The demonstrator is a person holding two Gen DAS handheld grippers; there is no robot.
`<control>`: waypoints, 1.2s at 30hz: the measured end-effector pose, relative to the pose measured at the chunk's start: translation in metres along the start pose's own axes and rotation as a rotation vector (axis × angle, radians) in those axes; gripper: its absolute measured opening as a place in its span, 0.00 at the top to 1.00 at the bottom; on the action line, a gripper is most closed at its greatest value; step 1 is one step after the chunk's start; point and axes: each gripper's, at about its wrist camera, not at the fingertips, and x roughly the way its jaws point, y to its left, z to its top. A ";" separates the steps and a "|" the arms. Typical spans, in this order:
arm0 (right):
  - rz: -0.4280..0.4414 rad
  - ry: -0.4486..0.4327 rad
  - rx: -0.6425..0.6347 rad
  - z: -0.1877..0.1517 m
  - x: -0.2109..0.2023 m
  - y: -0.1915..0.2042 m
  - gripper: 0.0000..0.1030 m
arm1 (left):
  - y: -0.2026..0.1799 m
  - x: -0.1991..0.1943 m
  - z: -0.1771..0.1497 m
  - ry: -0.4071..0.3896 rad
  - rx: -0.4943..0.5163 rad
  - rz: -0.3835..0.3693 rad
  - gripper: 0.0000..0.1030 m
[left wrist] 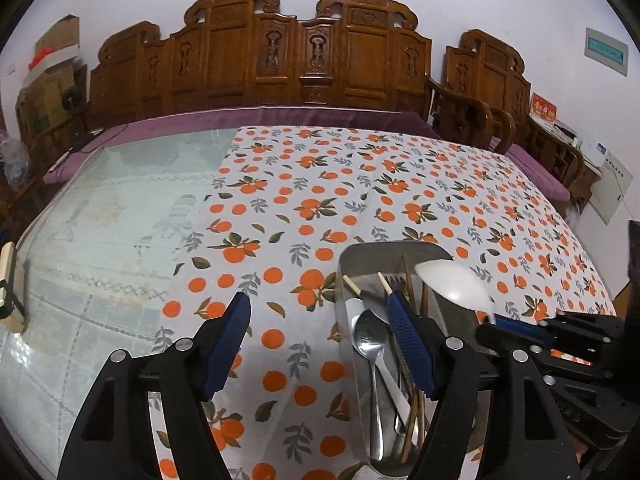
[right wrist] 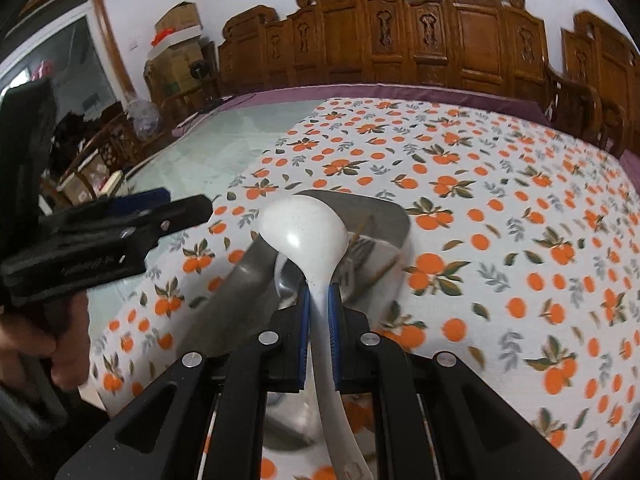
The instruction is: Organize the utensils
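A metal tray (left wrist: 400, 245) sits on the orange-print tablecloth (left wrist: 304, 184) and holds metal spoons (left wrist: 370, 336), chopsticks (left wrist: 352, 285) and a fork. My left gripper (left wrist: 318, 298) hangs open just left of the tray with nothing between its fingers; its right finger (left wrist: 404, 324) is over the tray's contents. My right gripper (right wrist: 319, 294) is shut on the handle of a white ladle (right wrist: 304, 232), and the ladle's bowl hovers over the tray (right wrist: 240, 280). The left wrist view shows the ladle (left wrist: 452, 280) coming in from the right, over the tray's far end.
Left of the cloth the table top is bare glass (left wrist: 100, 240). A carved wooden bench (left wrist: 280, 52) with a purple cushion (left wrist: 260, 118) runs along the far edge, and a wooden armchair (left wrist: 480, 92) stands at the right. Cardboard boxes (right wrist: 176, 40) are stacked at the far left. A person's hand (right wrist: 40, 344) holds the left gripper (right wrist: 160, 216).
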 end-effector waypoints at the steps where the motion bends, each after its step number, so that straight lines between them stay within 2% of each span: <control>1: -0.001 0.001 0.012 0.001 0.004 0.001 0.90 | 0.001 -0.001 0.000 -0.002 -0.003 0.000 0.34; 7: -0.011 0.028 0.066 0.008 0.030 0.003 0.89 | 0.007 -0.004 0.002 -0.008 -0.017 -0.001 0.34; 10: 0.002 0.041 0.076 0.007 0.037 0.003 0.84 | 0.010 -0.006 0.001 -0.013 -0.022 0.003 0.34; 14: 0.008 0.022 0.046 0.004 0.027 0.007 0.82 | 0.010 -0.012 0.000 -0.021 -0.029 0.005 0.34; 18: -0.011 -0.016 0.013 -0.002 -0.002 0.005 0.82 | 0.003 -0.021 -0.001 -0.030 -0.022 0.011 0.34; 20: -0.031 -0.049 0.002 -0.007 -0.023 0.002 0.77 | -0.004 -0.030 -0.001 -0.042 -0.008 0.020 0.32; 22: -0.053 -0.078 -0.001 -0.012 -0.045 -0.001 0.67 | -0.011 -0.040 -0.003 -0.054 -0.002 0.020 0.31; 23: -0.065 -0.090 -0.004 -0.015 -0.054 -0.003 0.66 | -0.016 -0.047 -0.005 -0.056 0.002 0.014 0.31; 26: -0.105 -0.136 -0.009 -0.026 -0.094 -0.009 0.57 | -0.031 -0.063 -0.010 -0.064 0.022 0.008 0.24; 30: -0.156 -0.212 0.001 -0.039 -0.151 -0.015 0.37 | -0.053 -0.090 -0.017 -0.085 0.048 0.001 0.14; 34: -0.199 -0.286 0.026 -0.050 -0.201 -0.017 0.16 | -0.081 -0.119 -0.021 -0.108 0.074 -0.022 0.09; 36: -0.220 -0.321 0.032 -0.056 -0.224 -0.017 0.11 | -0.097 -0.138 -0.022 -0.133 0.092 -0.031 0.08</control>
